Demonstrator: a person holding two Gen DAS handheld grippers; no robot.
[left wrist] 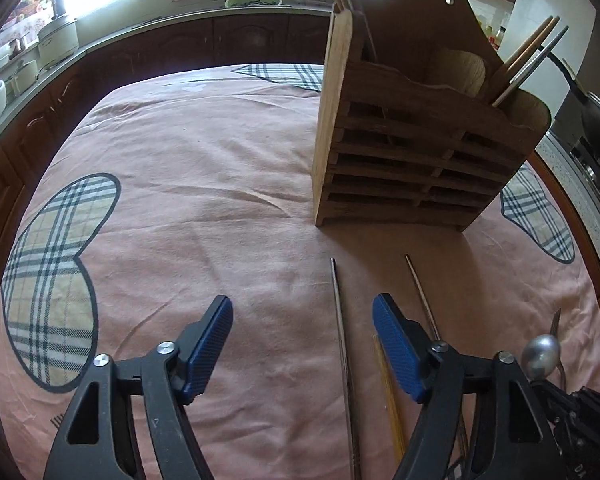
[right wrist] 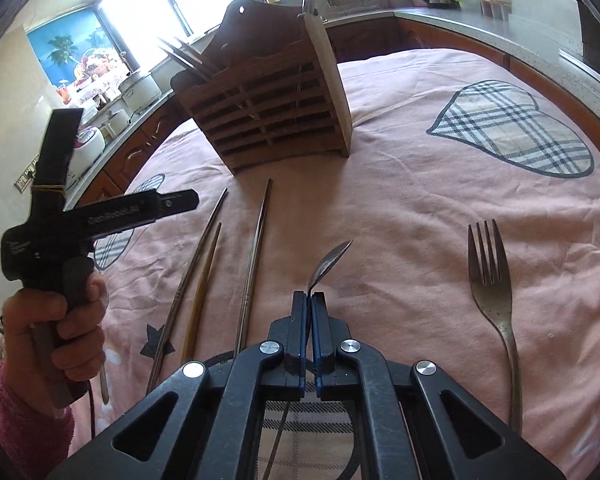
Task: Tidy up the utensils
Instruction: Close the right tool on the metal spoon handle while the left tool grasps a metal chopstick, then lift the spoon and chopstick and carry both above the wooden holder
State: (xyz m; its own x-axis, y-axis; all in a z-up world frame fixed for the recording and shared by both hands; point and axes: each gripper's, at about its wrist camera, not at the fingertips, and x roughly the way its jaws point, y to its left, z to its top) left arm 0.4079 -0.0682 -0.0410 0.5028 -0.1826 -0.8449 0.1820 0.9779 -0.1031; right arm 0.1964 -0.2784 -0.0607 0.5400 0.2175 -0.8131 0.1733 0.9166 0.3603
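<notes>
A round table with a pink cloth

The pink cloth (right wrist: 400, 200) with checked hearts covers the table. On it stand a wooden holder (right wrist: 268, 120) at the top middle, a fork (right wrist: 496, 292) at right, and long chopsticks (right wrist: 256, 248) left of middle.

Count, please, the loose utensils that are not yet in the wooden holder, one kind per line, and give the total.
Chopsticks lying on the cloth: 3 (metal, dark, bamboo)
Spoons: 1, the spoon held in the right gripper
Forks: 1, the fork on the cloth
Total: 5
</notes>
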